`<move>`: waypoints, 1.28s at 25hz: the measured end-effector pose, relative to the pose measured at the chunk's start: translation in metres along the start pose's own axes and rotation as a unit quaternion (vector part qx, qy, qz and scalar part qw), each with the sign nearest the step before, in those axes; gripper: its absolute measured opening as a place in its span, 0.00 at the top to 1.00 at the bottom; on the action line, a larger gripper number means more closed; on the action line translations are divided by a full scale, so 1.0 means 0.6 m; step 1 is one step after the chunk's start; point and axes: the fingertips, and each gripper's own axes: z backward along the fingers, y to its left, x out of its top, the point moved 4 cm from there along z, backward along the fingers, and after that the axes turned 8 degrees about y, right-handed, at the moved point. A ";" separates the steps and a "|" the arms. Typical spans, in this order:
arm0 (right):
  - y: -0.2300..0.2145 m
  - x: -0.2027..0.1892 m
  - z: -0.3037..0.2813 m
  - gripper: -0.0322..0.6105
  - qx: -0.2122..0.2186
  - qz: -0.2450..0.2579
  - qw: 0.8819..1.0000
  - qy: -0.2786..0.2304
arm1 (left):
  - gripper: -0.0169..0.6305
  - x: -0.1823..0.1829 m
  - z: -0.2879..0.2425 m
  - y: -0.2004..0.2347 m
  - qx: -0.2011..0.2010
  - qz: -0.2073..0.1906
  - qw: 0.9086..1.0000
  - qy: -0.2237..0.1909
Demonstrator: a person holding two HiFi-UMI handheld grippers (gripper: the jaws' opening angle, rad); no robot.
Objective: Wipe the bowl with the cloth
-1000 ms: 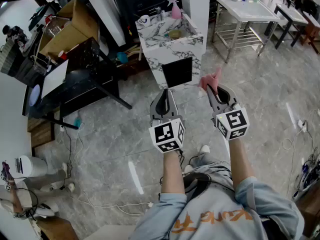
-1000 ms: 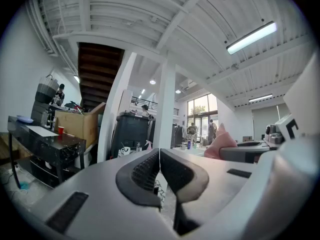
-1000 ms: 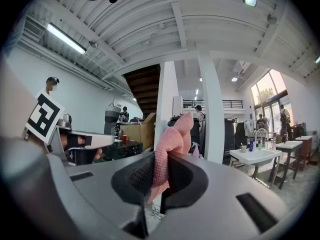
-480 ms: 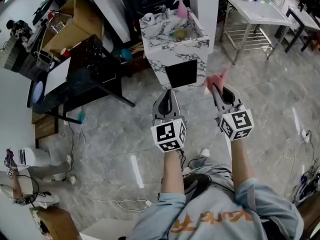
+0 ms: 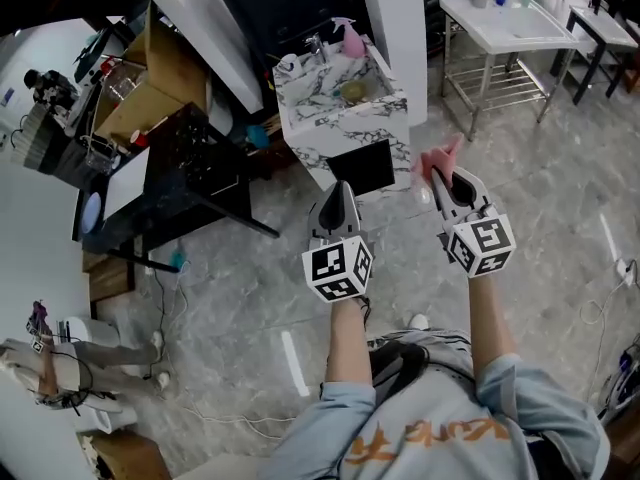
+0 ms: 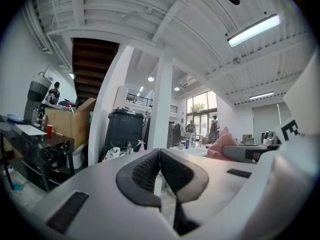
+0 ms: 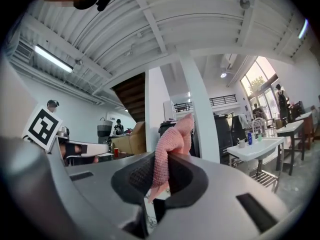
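Grey marble-patterned floor fills most of the head view. A marbled counter with a sink basin stands ahead of the person, beside a white pillar. A pink spray bottle stands at the basin's back edge. A small yellowish round item, apparently the bowl, lies in the basin; it is too small to confirm in detail. A second, white counter stands to the right, well apart from the first.

Left gripper: held level over the floor, pointing toward the marbled counter. Its fingers are closed flat against each other, with nothing between them.

Right gripper: held level beside the left one, near it but not touching. Its fingers are clamped on the pink cloth. The cloth stands bunched upward out of the grip, and a short end hangs below the fingers. In the head view it projects past the fingertips.

Both grippers are short of the marbled counter. The cloth is well apart from the bowl.
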 end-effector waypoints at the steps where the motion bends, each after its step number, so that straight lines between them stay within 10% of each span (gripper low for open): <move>1: -0.015 0.008 0.006 0.87 -0.007 -0.007 1.000 -0.009 | 0.94 0.008 -0.007 -0.010 -0.003 -0.007 1.000 -0.003; 19: -0.085 0.113 0.015 0.87 0.005 0.021 0.995 -0.099 | 0.94 0.113 -0.072 -0.013 0.018 -0.035 0.997 -0.069; 32: -0.118 0.131 -0.209 0.87 0.011 0.049 0.994 -0.094 | 0.94 0.121 -0.255 0.143 0.030 0.011 0.996 -0.080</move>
